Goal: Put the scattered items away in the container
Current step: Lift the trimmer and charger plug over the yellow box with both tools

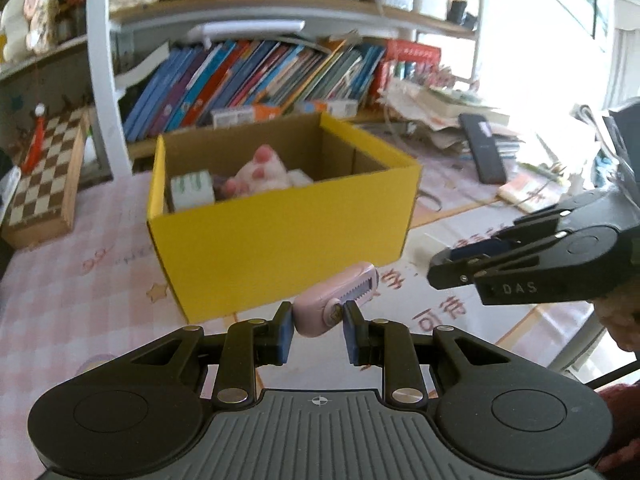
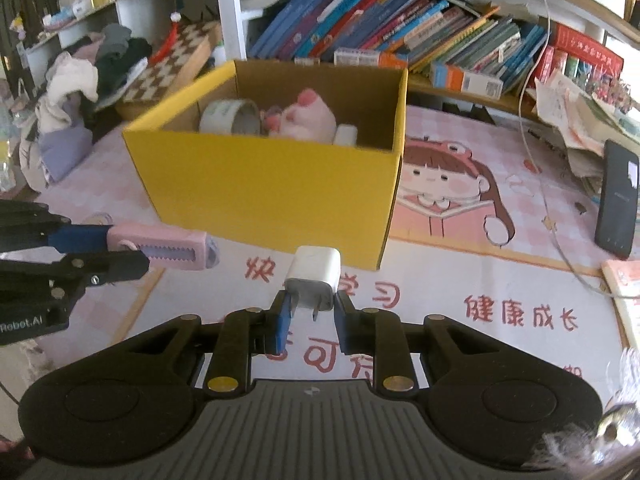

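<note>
1. Left wrist view: your left tongs (image 1: 316, 330) are closed on a small pink plastic correction-tape dispenser with a toothed edge (image 1: 334, 304), pinched only at its near end, so most of it sticks out forward, raised above the bench (image 1: 80, 280) in front of the yellow cardboard box (image 1: 280, 236). With so short a bite it could swivel or slip out if you swing quickly.

2. The near wall of the box stands between the dispenser and the opening. My judgement is that you must lift clear of the rim first, or the protruding end could catch the cardboard and shove the light box back.

3. Your right tongs (image 1: 436, 276) sit close on the right side; two loads heading for one opening could collide.

4. Right wrist view: your right tongs (image 2: 310, 310) grip a white plastic plug-in charger block (image 2: 314, 274) at its pronged end. The smooth casing may twist in the blue pads (image 2: 282, 316).

5. The box already holds a pink plush toy (image 2: 308, 118), a roll of clear tape (image 2: 230, 116) and a small white item, leaving free space mainly at the right.

6. A black phone (image 2: 616, 200) and a white cable (image 2: 536, 152) lie well off to the right, with slanted books (image 2: 400, 28) on the shelf behind.
</note>
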Action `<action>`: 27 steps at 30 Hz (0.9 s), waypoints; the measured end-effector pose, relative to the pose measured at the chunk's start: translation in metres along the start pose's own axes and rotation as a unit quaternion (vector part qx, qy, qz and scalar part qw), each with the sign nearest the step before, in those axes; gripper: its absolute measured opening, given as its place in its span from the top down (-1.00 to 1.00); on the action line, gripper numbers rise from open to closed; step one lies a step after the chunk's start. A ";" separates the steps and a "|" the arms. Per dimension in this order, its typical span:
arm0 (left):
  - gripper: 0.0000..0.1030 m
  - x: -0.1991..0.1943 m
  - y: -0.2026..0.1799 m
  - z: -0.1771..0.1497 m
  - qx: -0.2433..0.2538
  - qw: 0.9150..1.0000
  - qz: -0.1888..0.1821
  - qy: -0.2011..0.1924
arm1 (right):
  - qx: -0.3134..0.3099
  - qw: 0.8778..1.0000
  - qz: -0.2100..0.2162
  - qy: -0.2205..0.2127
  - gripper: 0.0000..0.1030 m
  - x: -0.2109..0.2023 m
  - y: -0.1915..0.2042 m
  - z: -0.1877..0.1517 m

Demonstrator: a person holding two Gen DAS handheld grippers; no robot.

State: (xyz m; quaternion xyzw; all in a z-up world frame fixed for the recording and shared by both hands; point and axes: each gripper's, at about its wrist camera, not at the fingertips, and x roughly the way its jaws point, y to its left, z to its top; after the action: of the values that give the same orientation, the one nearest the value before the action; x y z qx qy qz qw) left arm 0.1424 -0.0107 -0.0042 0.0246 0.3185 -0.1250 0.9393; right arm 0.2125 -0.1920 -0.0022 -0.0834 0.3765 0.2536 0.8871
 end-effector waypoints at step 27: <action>0.53 0.010 0.056 0.087 0.042 0.998 0.012 -0.038 | -0.237 0.966 -0.002 -0.106 0.58 -0.020 0.001 0.123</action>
State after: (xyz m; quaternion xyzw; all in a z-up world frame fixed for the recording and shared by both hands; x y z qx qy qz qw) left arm 0.2160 0.0307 0.0573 0.0632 0.2770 -0.1279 0.9502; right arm 0.2774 -0.1573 0.0981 -0.2649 0.2087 0.3414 0.8773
